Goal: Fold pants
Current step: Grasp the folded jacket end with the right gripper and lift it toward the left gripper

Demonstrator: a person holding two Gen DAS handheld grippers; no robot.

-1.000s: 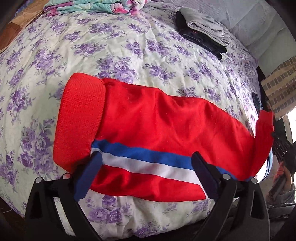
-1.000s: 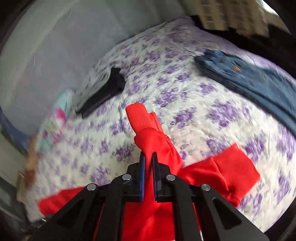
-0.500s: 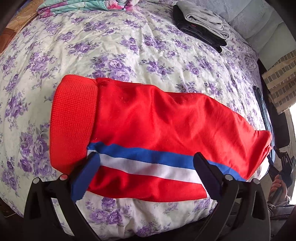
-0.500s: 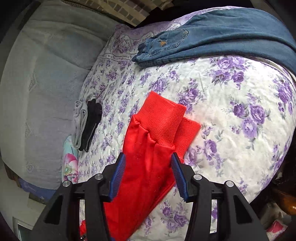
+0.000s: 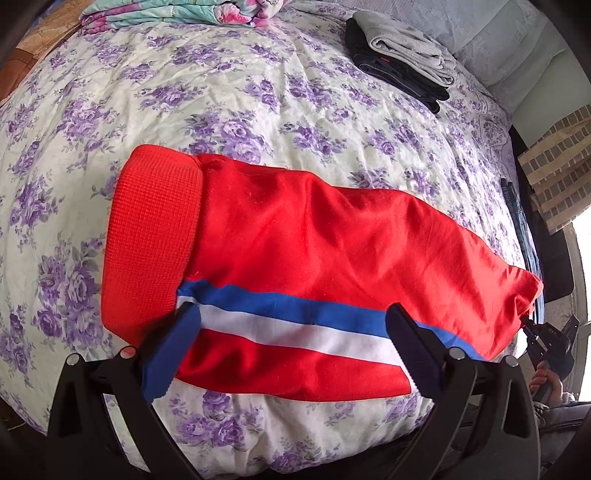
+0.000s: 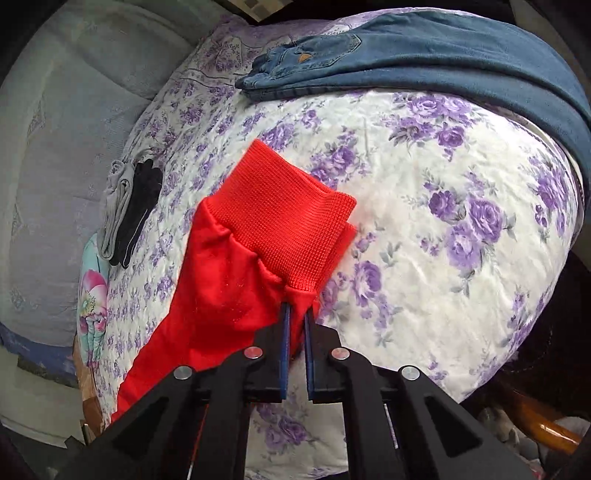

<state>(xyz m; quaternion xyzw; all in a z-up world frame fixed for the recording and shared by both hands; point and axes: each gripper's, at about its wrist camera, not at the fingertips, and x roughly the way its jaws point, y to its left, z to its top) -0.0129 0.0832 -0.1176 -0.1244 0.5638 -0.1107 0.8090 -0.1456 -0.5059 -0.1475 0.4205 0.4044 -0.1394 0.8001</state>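
Red pants with a blue and white side stripe lie flat across the flowered bed, the ribbed waistband at the left. My left gripper hangs open over the stripe near the bed's front edge, with cloth under both fingers but no grip. In the right wrist view the two ribbed ankle cuffs lie stacked on the quilt. My right gripper is shut on a pinch of red cloth just below the cuffs.
Blue jeans lie spread along the bed's far side. A folded grey and black stack and a folded flowered blanket sit at the head end. The purple-flowered quilt drops off at the near edge.
The right gripper set the raised leg end down, opened over the cuffs, then shut again on the cloth below them. The pants' far end now lies flat. The left gripper has not moved.
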